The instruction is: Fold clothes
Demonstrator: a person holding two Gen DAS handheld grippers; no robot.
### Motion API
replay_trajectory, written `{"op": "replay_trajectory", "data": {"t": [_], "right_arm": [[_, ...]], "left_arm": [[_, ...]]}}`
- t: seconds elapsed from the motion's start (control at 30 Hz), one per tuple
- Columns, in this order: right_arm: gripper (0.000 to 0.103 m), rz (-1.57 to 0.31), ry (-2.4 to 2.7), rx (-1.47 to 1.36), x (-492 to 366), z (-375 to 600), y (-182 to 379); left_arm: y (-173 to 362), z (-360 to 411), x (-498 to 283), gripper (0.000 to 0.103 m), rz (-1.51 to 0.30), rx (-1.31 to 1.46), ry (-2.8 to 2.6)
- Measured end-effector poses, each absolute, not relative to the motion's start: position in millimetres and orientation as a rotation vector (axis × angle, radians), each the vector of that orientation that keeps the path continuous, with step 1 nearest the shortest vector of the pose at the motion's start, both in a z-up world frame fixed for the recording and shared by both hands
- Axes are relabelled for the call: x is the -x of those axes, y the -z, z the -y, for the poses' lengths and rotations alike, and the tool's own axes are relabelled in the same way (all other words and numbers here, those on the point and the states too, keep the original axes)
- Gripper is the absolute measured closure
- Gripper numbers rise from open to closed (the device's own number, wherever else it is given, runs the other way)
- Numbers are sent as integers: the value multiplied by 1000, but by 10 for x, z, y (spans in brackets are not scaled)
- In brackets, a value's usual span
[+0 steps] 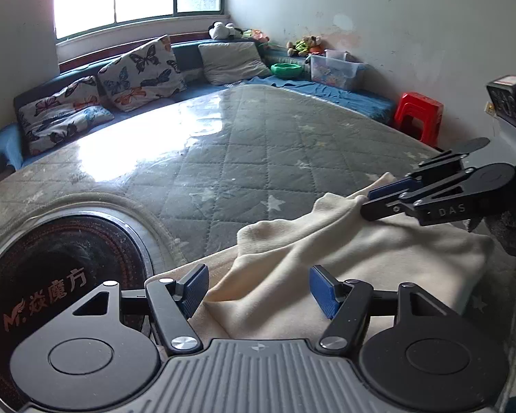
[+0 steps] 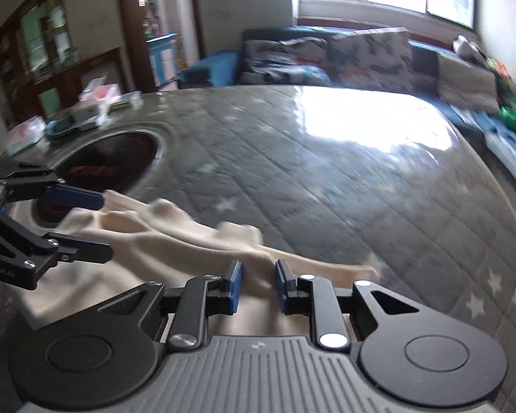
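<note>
A: Well, where is the cream garment (image 1: 344, 251) just now?

B: Rumpled on the near edge of the bench (image 1: 244, 158), on its quilted star-pattern cover, beside the round dark hob (image 1: 51, 275) set into the top.

A: And the grippers?

B: The left gripper (image 1: 258, 290) hangs over the cloth with its jaws wide apart, holding nothing. The right gripper (image 2: 257, 287) has its jaws nearly together with a raised ridge of fabric between them; I judge it pinched, though a little gap shows.

A: How will it handle?

B: Soft, light and limp, I'd guess: it sags and creases wherever unsupported. Better taken at an edge or corner, with both grippers well apart, so it hangs flat rather than bunching.
</note>
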State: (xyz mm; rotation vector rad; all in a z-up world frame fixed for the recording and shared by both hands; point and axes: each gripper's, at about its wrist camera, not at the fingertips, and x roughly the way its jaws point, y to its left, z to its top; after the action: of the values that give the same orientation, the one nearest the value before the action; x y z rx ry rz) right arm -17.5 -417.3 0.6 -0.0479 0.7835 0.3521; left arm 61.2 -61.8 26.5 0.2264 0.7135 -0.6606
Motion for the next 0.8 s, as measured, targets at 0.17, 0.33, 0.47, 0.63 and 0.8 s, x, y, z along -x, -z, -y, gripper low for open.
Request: {"op": "replay_trajectory", "data": {"t": [0.17, 0.33, 0.47, 0.63, 0.8], "right_arm": [[86, -755, -335, 21, 215, 4291, -33], [86, -756, -354, 50, 339, 4330, -65], [86, -769, -346, 67, 397, 4328, -42], [85, -734, -388, 120, 691, 4334, -232], [85, -742, -414, 152, 1083, 4367, -308]], "left_arm": [[-242, 579, -740, 35, -725, -203, 612], [-171, 552, -843, 34, -740, -194, 590], [-220, 540, -836, 34, -744, -187, 579], [-364, 460, -654, 35, -719, -190, 599], [-415, 438, -348, 35, -708, -213, 646]]}}
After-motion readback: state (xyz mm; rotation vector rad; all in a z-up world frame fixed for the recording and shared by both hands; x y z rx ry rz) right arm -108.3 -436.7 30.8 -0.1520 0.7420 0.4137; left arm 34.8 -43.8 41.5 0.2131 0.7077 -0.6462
